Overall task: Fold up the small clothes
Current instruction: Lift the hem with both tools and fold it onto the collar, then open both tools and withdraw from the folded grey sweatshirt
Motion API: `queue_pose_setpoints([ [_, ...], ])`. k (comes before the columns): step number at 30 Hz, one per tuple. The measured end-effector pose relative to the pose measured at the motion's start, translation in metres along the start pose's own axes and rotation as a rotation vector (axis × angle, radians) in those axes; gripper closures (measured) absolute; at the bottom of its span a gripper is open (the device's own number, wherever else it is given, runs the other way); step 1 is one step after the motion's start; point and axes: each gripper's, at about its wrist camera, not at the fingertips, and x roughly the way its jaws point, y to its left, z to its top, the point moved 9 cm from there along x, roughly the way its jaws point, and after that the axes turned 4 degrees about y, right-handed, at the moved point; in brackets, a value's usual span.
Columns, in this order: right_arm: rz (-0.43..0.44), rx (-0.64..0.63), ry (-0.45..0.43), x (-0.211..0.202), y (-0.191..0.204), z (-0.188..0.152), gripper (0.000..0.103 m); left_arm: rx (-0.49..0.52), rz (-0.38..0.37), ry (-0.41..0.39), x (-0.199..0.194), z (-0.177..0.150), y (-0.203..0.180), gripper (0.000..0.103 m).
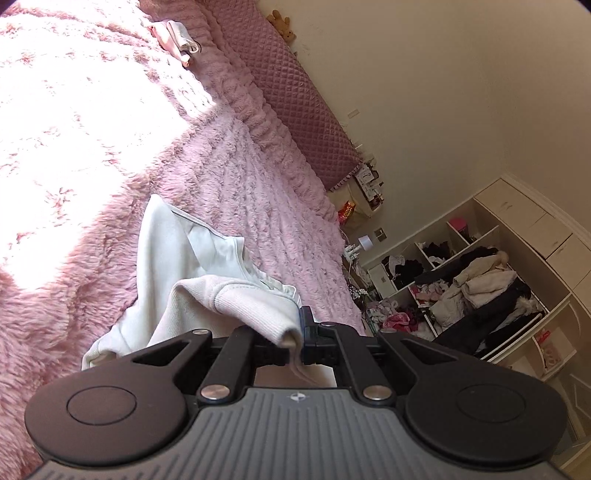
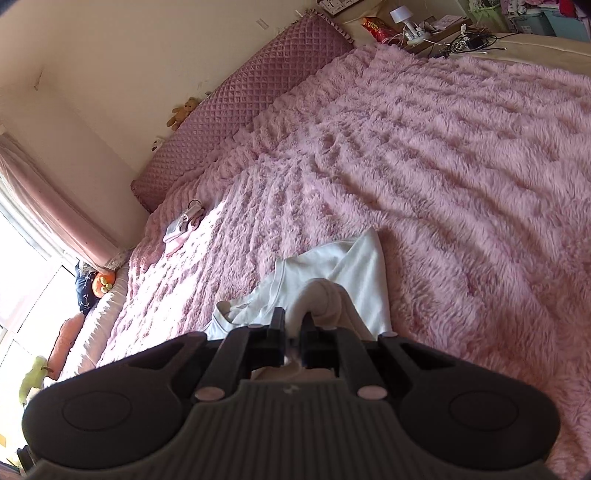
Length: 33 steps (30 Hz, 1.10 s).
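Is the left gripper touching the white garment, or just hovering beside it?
Touching. In the left wrist view, the left gripper is shut on a ribbed edge of the white garment, with cloth pinched between its fingers.

Bed covered by a shaggy pink blanket (image 2: 424, 155), part of it in bright sunlight. Long quilted mauve bolster (image 2: 240, 107) lies along the cream wall (image 1: 443, 74) at the head of the bed. Small brown teddy bear (image 2: 183, 110) sits on the bolster's top edge against the wall. Pink curtain (image 2: 48, 206) by the window. Bedside surface holds a red snack bag (image 2: 376, 26), a small white lamp (image 2: 402, 16) and tangled cables. Open white shelving (image 1: 509, 258) beyond the bed, its compartments crammed with dark and pale clothing.
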Motion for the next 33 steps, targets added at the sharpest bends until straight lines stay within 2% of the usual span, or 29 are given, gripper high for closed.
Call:
queue_pose_setpoints([
  [8,-0.078,0.02,0.02,0.099,-0.021,0.031,0.101,-0.058,0.073,0.023,0.071,0.029,0.057,0.099],
  [15,-0.132,0.035,0.033,0.149,-0.045,0.038,0.101,-0.001,0.146,0.056,0.108,0.038,0.084,0.098],
  [17,-0.147,0.027,0.046,0.16,-0.049,0.037,0.101,-0.006,0.172,0.08,0.113,0.036,0.093,0.092],
  [18,-0.152,0.032,0.05,0.164,-0.051,0.036,0.101,-0.018,0.181,0.084,0.112,0.037,0.098,0.086],
  [19,-0.15,0.04,0.052,0.167,-0.054,0.036,0.1,-0.038,0.169,0.093,0.112,0.039,0.1,0.084],
  [21,-0.126,0.051,0.057,0.166,-0.056,0.038,0.095,-0.057,0.164,0.105,0.107,0.046,0.097,0.08],
  [22,-0.099,0.062,0.049,0.161,-0.055,0.04,0.085,-0.034,0.167,0.105,0.102,0.051,0.092,0.079],
  [23,-0.084,0.063,0.024,0.151,-0.053,0.043,0.068,-0.005,0.175,0.096,0.096,0.055,0.088,0.073],
  [25,-0.091,0.02,-0.041,0.127,-0.05,0.049,0.049,0.064,0.194,0.039,0.072,0.069,0.073,0.053],
  [27,-0.09,-0.045,-0.057,0.102,-0.049,0.047,0.05,0.084,0.191,-0.023,0.044,0.076,0.066,0.045],
  [30,-0.121,-0.117,-0.039,0.07,-0.058,0.03,0.05,0.082,0.18,-0.014,0.013,0.064,0.064,0.045],
  [33,-0.161,-0.165,0.009,0.047,-0.074,0.001,0.05,0.107,0.22,0.017,-0.012,0.033,0.069,0.045],
])
